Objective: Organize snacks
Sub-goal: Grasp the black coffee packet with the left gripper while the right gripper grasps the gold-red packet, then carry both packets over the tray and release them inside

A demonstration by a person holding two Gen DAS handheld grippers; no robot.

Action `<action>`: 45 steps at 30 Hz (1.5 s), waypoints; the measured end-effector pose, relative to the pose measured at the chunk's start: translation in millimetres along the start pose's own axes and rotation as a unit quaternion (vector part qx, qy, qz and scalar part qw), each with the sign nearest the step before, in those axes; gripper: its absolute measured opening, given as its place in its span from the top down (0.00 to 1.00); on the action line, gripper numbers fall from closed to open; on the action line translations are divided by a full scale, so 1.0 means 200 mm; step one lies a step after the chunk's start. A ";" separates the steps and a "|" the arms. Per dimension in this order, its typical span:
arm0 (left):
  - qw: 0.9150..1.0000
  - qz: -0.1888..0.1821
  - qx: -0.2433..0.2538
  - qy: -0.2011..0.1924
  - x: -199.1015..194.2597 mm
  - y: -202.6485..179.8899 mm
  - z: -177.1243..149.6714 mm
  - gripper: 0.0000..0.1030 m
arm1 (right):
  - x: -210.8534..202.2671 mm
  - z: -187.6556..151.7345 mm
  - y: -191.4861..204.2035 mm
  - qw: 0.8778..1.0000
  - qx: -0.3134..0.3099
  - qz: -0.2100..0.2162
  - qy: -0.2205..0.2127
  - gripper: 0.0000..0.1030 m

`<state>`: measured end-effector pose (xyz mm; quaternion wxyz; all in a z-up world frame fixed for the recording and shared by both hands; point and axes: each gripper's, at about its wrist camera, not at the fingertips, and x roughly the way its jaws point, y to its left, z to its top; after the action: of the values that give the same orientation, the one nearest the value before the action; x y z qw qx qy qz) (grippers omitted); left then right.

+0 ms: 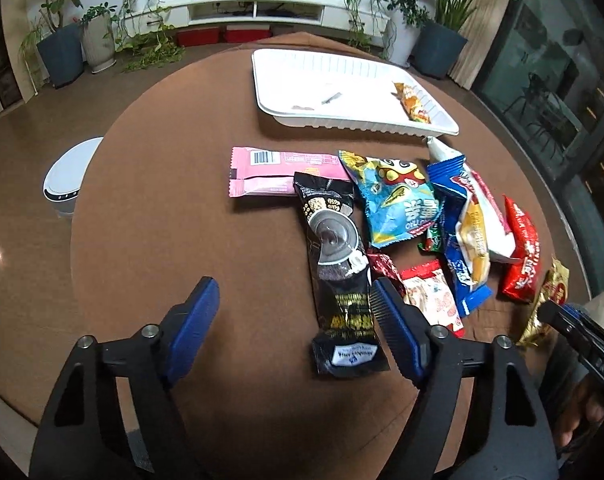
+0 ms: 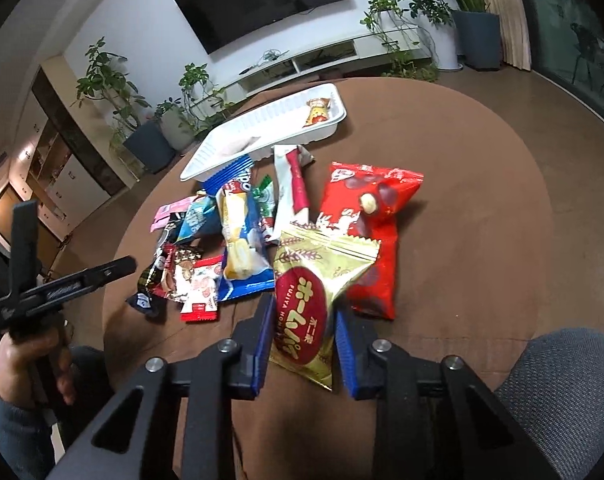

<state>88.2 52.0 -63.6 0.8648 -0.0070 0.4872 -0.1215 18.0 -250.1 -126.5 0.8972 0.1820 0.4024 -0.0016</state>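
Note:
My right gripper (image 2: 303, 304) is shut on a gold snack packet (image 2: 302, 320) with a red oval label, both blue pads against its sides. My left gripper (image 1: 294, 282) stands open over the brown table; a long black snack packet (image 1: 337, 280) lies between its fingers, close to the right finger (image 1: 397, 320) and clear of the left one. A heap of snack packets (image 1: 421, 216) covers the table beyond. The white tray (image 1: 270, 92) at the far side holds one small orange packet (image 1: 411, 102). In the right wrist view the same tray (image 2: 206, 160) lies behind the heap.
A pink bar (image 1: 270, 168), a light-blue bag (image 1: 397, 200) and a red bag (image 2: 365, 216) lie among the heap. The round table's edge (image 1: 86, 216) curves left, with a white bin (image 1: 68, 176) on the floor beyond. A person's hand (image 2: 26, 356) holds the left gripper.

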 end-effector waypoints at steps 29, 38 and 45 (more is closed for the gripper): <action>0.994 0.015 0.093 0.061 0.32 -0.11 0.11 0.77 | 0.02 -0.01 0.02 1.000 -0.009 0.011 0.011 0.69; 0.997 -0.060 0.026 0.040 0.21 -0.02 0.00 0.78 | 0.02 0.00 -0.04 0.998 0.028 0.047 0.019 0.70; 0.992 -0.122 -0.032 0.003 0.04 0.10 0.01 0.78 | -0.03 0.08 -0.16 0.995 0.069 0.067 0.009 0.71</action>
<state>97.2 69.3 -72.7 0.8412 -0.0936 0.4890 -0.2110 21.1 -285.9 -122.3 0.8771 0.2695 0.3964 0.0321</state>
